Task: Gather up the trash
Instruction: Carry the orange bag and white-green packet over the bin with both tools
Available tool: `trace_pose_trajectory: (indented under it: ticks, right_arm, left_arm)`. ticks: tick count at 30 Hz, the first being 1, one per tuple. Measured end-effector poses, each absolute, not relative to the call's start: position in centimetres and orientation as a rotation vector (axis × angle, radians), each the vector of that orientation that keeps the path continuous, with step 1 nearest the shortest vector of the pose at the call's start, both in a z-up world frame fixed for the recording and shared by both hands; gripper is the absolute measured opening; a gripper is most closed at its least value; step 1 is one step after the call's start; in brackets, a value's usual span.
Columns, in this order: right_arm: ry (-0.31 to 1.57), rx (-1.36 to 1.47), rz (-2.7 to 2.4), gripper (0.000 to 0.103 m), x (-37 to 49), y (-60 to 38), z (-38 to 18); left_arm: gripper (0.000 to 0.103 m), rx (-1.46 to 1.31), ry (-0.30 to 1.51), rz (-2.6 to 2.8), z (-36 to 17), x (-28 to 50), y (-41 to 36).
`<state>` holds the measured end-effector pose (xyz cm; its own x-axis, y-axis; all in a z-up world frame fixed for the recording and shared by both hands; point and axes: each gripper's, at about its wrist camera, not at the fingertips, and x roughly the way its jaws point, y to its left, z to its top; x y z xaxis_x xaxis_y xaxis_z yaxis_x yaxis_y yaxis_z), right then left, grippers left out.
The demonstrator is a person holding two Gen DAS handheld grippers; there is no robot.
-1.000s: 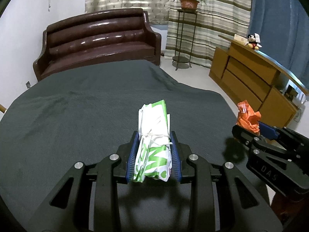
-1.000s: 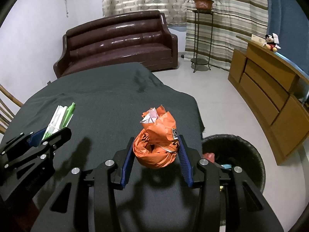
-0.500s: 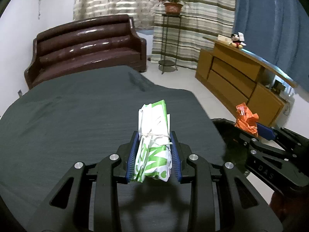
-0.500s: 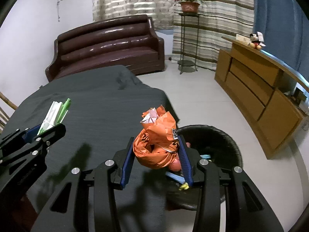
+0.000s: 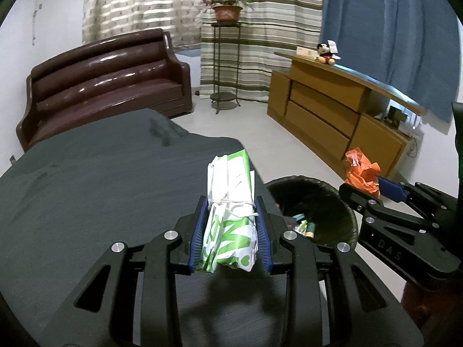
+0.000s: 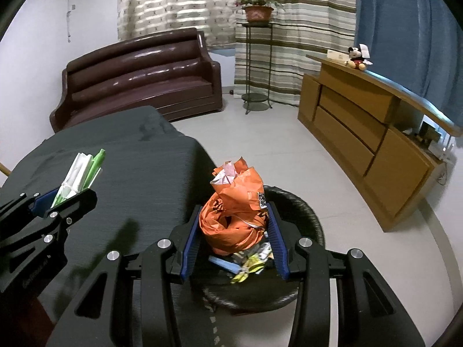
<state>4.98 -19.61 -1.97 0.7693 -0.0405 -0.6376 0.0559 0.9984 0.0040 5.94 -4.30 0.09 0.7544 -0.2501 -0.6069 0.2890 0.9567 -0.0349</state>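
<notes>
My left gripper (image 5: 230, 222) is shut on a folded green-and-white plastic bag (image 5: 230, 217), held above the right edge of the dark table (image 5: 86, 190). My right gripper (image 6: 235, 225) is shut on a crumpled orange plastic bag (image 6: 235, 214) and hangs directly over the black waste bin (image 6: 306, 211), which holds several wrappers. In the left wrist view the bin (image 5: 330, 199) stands just right of the table, with the orange bag (image 5: 360, 173) and the right gripper (image 5: 373, 190) above its far side. The right wrist view shows the green-and-white bag (image 6: 79, 176) at the left.
A brown leather sofa (image 5: 101, 86) stands behind the table. A metal plant stand (image 5: 227, 66) with a potted plant is by the striped curtains. A wooden cabinet (image 5: 332, 115) with a plush toy on top runs along the right wall. Pale tiled floor (image 6: 275, 144) surrounds the bin.
Both grippers have moved right with their bags still held. The bin has come into the left wrist view, and the orange bag has gone from over the table edge to over the bin.
</notes>
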Motion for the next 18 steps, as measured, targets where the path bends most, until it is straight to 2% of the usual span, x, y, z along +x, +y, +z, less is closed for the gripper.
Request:
trace_pose_trajectory:
  ticks: [18]
  right_arm:
    - [0.700,0.063,-0.109,0.043,6.1,-22.6,-3.2]
  left_arm:
    - [0.031,0.110,0.667,-0.338,-1.9,8.3,-9.5]
